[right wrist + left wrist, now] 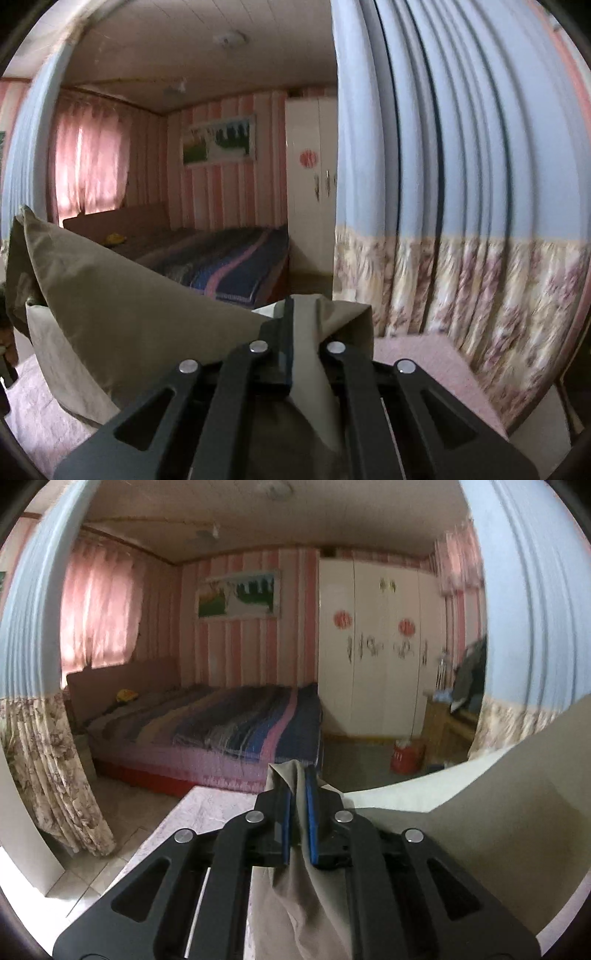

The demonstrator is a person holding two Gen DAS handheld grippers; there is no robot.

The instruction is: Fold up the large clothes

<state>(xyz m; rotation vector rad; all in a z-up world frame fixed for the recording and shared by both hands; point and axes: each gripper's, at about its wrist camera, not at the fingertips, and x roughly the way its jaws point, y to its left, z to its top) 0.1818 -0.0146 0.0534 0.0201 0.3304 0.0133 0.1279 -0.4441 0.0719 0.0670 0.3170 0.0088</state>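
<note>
Two grippers' fingers pinching khaki garment [480, 794], left gripper [296, 794], right gripper [293, 325], wardrobe [369, 646] whole from left only

A bed [236, 720] with a striped blue, grey and pink cover stands at 11 o'clock, a yellow item [125, 695] near its headboard. A landscape picture [240, 594] hangs on the pink-striped wall at 12 o'clock. A white wardrobe [373, 646] stands at 1 o'clock. Blue pleated curtains [461, 147] with floral hems hang at 3 o'clock. Pink window curtains [99, 605] glow at 10 o'clock.

Both wrist views face the bed [236, 720] across the room.
</note>
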